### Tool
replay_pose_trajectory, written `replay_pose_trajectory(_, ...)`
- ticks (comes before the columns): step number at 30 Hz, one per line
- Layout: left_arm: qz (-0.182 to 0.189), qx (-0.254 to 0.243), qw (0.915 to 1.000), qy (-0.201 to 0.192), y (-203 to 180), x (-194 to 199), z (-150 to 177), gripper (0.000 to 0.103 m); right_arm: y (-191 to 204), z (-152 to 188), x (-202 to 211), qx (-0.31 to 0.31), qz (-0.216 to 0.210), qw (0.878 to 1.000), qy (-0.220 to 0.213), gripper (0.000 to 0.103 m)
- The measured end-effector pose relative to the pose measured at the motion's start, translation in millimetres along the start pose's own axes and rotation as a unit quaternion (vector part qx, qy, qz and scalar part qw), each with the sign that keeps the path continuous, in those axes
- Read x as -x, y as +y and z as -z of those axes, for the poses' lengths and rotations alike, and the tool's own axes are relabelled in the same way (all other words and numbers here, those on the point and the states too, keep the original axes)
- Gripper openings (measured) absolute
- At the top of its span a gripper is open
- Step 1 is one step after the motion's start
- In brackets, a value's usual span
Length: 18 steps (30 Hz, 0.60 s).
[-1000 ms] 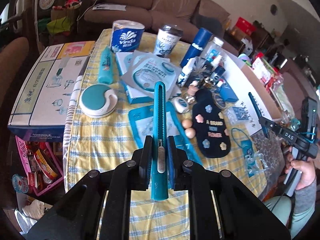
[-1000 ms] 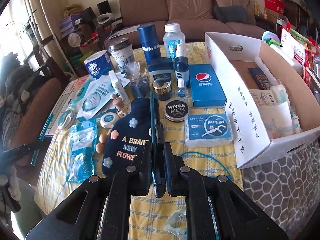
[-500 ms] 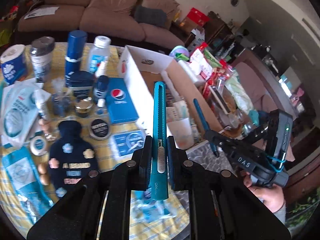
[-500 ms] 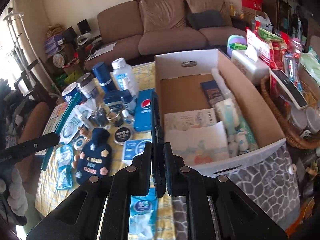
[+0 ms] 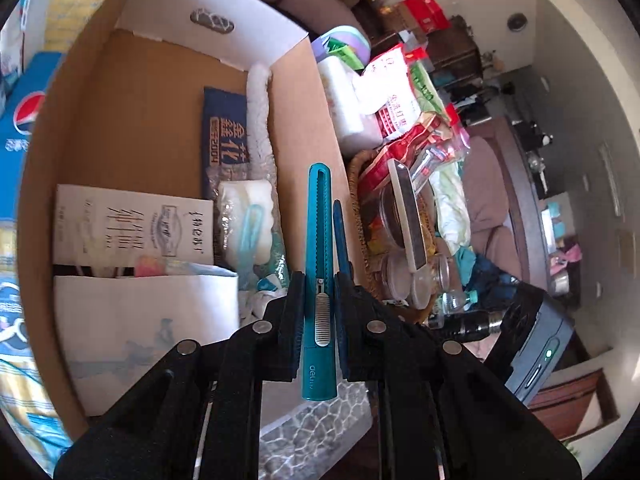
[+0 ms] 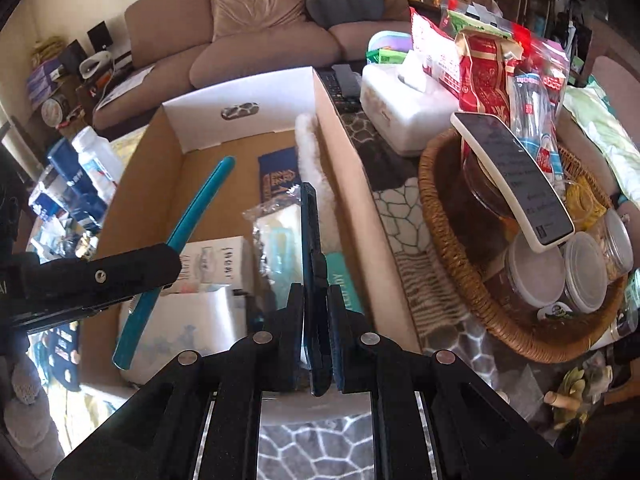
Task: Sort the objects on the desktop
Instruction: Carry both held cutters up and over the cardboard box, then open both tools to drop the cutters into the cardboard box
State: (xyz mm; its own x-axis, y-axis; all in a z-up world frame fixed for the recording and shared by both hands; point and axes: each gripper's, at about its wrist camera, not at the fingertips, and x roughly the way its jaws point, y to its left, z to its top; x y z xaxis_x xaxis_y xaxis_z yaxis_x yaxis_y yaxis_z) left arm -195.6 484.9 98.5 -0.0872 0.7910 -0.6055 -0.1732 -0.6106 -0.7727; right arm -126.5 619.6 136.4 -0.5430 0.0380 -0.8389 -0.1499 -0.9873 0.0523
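With the left gripper (image 5: 318, 312) clamping a slim teal plastic utility knife (image 5: 319, 264) and the right gripper (image 6: 316, 320) clamping a dark blue one (image 6: 314, 264), both are hovering over the open cardboard box (image 6: 352, 168), risking the 2 colliding or missing near its right wall.

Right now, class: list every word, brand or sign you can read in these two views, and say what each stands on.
"deli": teal utility knife in the left gripper.
Pepsi globe logo: blue box.
Chinese characters on the navy packet, white booklet and red snack bags: too blurred to read.
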Motion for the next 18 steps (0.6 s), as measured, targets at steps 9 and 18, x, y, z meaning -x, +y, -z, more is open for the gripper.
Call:
replay_pose_trajectory(9, 0.022, 0.080, 0.9963, 0.022, 14, -72, 3, 0.013, -31, 2, -27, -0.003, -0.005, 1.000, 0.002, 0.011)
replay_pose_trajectory(18, 0.018, 0.095, 0.9949, 0.026, 14, -84, 4, 0.025, -22, 6, -23, 0.018, 0.016, 1.000, -0.009, 0.011)
